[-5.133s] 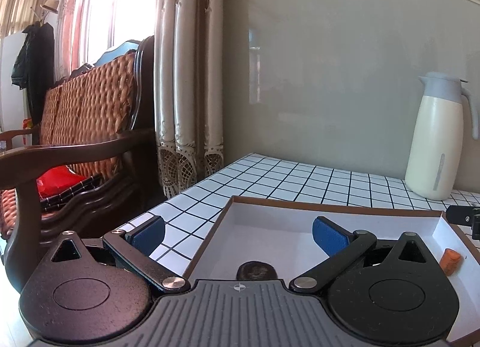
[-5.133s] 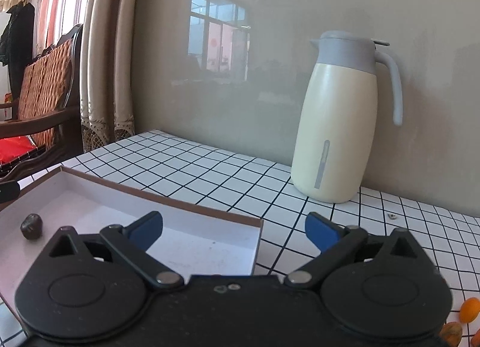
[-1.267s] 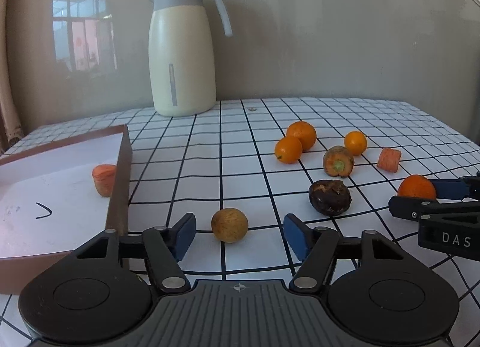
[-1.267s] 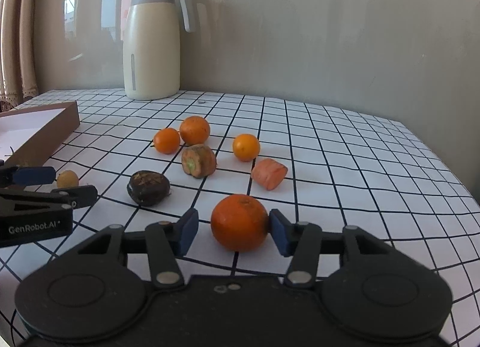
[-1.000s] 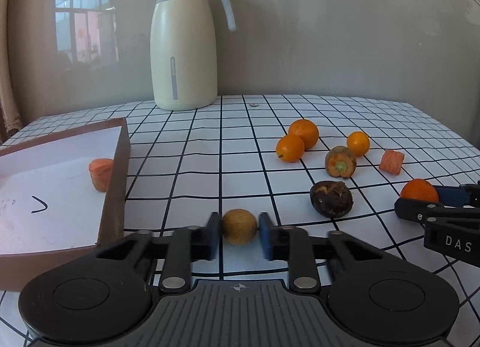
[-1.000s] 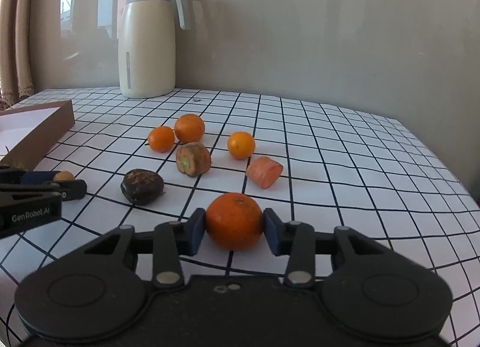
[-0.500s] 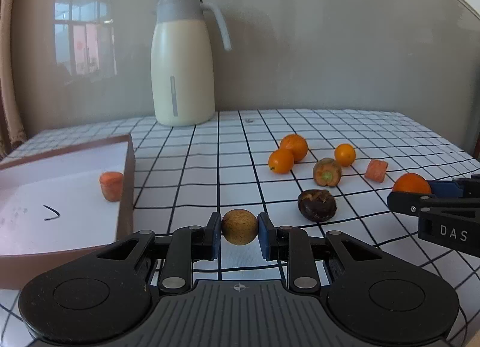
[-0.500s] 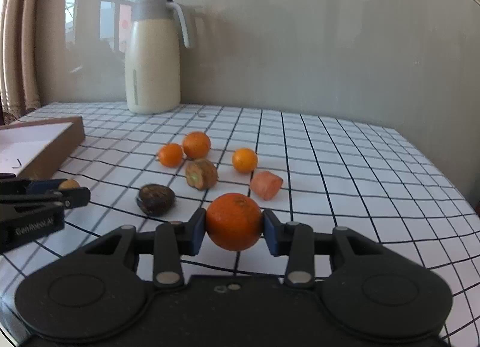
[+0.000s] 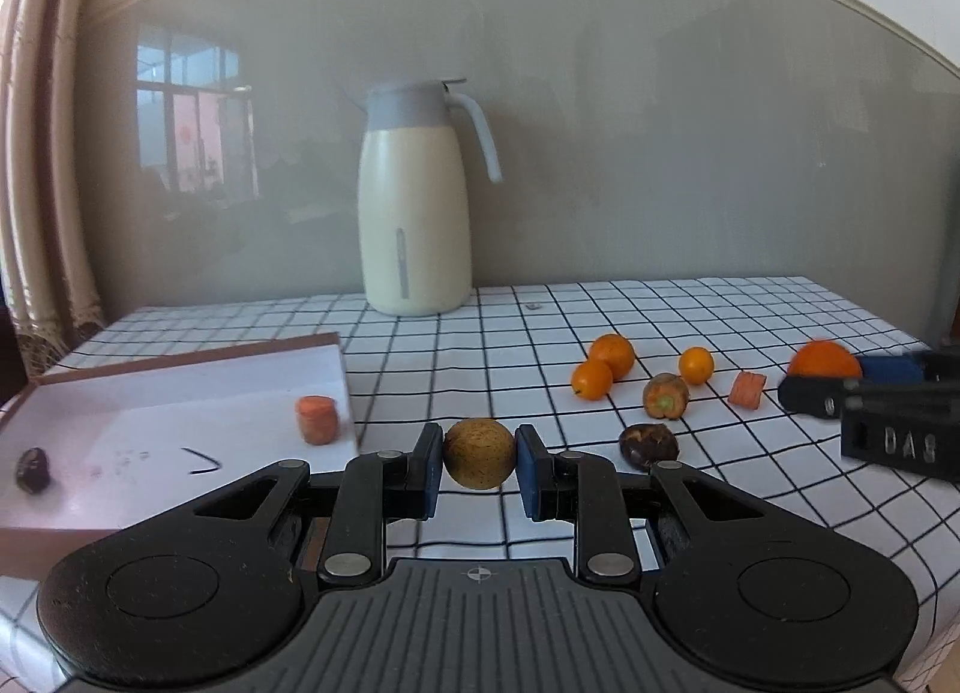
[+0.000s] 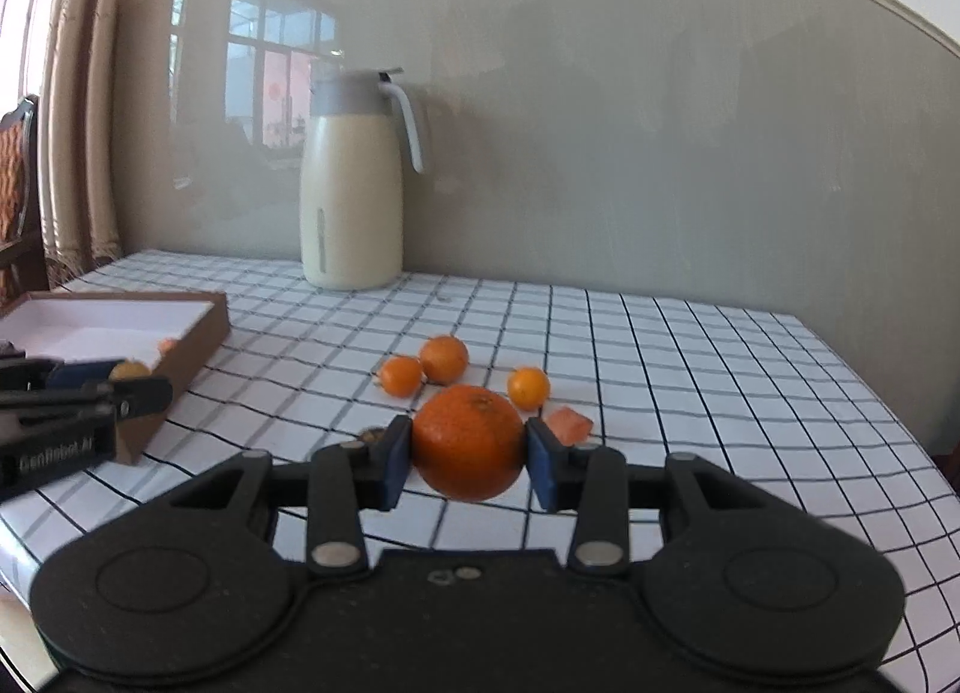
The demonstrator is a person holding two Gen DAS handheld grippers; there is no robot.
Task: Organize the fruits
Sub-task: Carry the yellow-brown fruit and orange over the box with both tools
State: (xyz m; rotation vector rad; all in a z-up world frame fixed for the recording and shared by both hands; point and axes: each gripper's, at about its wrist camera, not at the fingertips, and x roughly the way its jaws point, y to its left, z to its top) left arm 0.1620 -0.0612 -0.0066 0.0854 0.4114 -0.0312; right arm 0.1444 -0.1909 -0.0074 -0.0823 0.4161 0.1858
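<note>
My left gripper (image 9: pixel 479 471) is shut on a small round tan fruit (image 9: pixel 479 453) and holds it above the checked table, just right of the brown box (image 9: pixel 180 360). The box holds a carrot piece (image 9: pixel 316 419) and a dark fruit (image 9: pixel 33 470). My right gripper (image 10: pixel 468 462) is shut on a big orange (image 10: pixel 468 441), lifted over the table. In the left wrist view it shows at the far right (image 9: pixel 870 387). On the table lie small oranges (image 9: pixel 611 355) (image 9: pixel 591 380) (image 9: pixel 696 365), a brownish fruit (image 9: pixel 665 396), a carrot piece (image 9: pixel 747 389) and a dark fruit (image 9: pixel 649 444).
A cream thermos jug (image 9: pixel 414 231) stands at the back of the table by the grey wall. Curtains (image 9: pixel 36 183) hang at the left. The table's right edge (image 10: pixel 888 411) drops off. The left gripper shows at the left in the right wrist view (image 10: pixel 78 393).
Both grippers shut on their fruits about a second ago and have since lifted them off the table. The views have risen and drawn back.
</note>
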